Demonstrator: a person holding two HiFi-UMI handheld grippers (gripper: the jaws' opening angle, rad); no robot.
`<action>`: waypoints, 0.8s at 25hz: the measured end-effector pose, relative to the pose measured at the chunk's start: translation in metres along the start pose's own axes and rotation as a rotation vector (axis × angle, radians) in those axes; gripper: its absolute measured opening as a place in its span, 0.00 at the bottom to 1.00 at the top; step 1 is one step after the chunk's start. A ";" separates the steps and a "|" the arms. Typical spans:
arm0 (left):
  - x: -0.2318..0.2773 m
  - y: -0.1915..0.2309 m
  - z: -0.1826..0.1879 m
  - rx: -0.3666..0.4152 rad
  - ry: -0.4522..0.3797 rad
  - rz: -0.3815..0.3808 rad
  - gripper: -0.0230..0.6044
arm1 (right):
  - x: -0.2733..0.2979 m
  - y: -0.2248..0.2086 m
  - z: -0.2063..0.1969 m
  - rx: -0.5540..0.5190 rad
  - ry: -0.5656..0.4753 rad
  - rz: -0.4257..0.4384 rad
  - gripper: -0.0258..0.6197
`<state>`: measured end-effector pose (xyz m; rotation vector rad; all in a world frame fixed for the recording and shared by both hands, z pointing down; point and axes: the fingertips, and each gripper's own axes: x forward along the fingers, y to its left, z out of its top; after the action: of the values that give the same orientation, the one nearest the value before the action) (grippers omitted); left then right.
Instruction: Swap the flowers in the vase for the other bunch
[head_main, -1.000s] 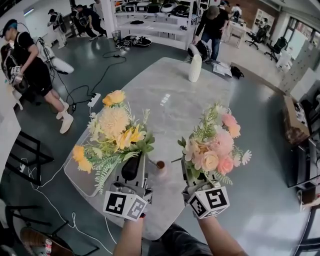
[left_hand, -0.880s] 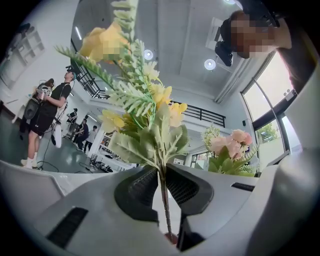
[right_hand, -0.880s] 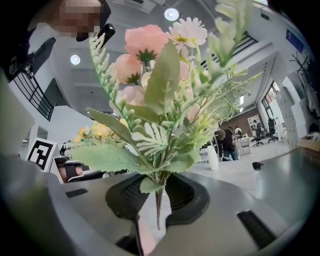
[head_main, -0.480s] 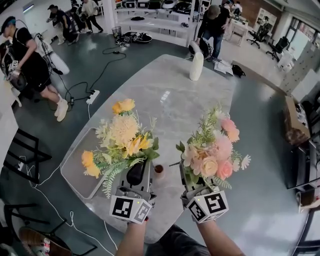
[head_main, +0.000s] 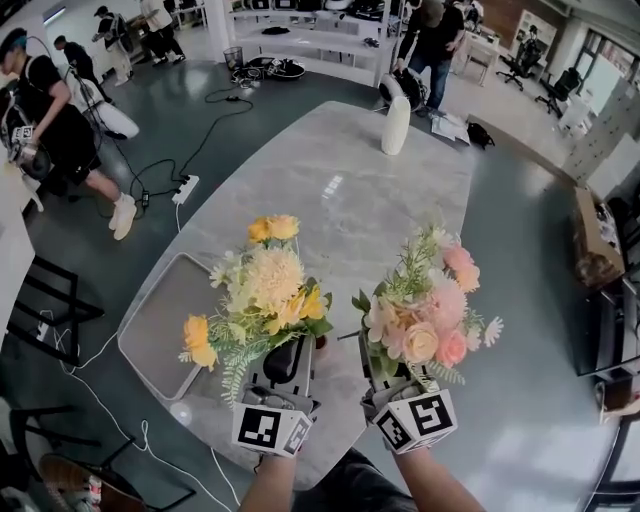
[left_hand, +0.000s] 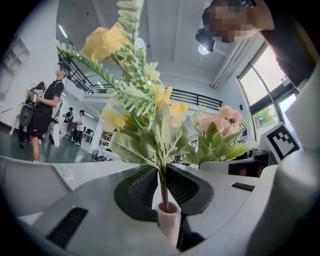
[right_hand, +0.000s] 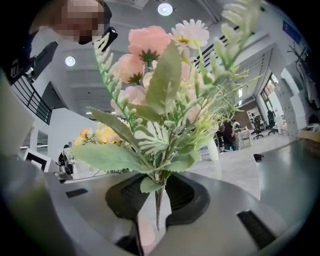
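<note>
Progress: probably near done; pink bunch (head_main: 425, 318) out, upright in clamped right gripper (head_main: 386, 366); yellow bunch (head_main: 268, 290) clamped in left gripper (head_main: 289, 352), stem tip in vase (left_hand: 168, 218) | Left: release yellow, park pink | Count: table (head_main: 350, 200) 1, tray (head_main: 150, 330) 1, bunches 2, grippers 2, vase 1

The 2 forearms (head_main: 268, 488) reach forward side by side. The left gripper (head_main: 290, 355) points level, jaws clamped on the yellow bunch (head_main: 270, 290); the right gripper (head_main: 382, 365), also level, clamps the pink bunch (head_main: 425, 310).
</note>
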<state>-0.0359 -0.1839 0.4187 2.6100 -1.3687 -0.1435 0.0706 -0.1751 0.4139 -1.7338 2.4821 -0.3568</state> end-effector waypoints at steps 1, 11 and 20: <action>0.000 0.000 0.000 0.001 0.004 0.000 0.13 | 0.000 0.000 0.000 0.000 0.000 0.000 0.18; -0.002 0.001 -0.002 0.009 0.032 0.001 0.13 | 0.001 0.007 0.002 0.003 0.007 0.003 0.18; 0.005 -0.007 -0.022 0.042 0.056 0.002 0.13 | -0.002 -0.007 -0.006 0.005 0.012 -0.001 0.18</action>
<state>-0.0231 -0.1814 0.4390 2.6258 -1.3709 -0.0416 0.0763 -0.1742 0.4215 -1.7357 2.4865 -0.3746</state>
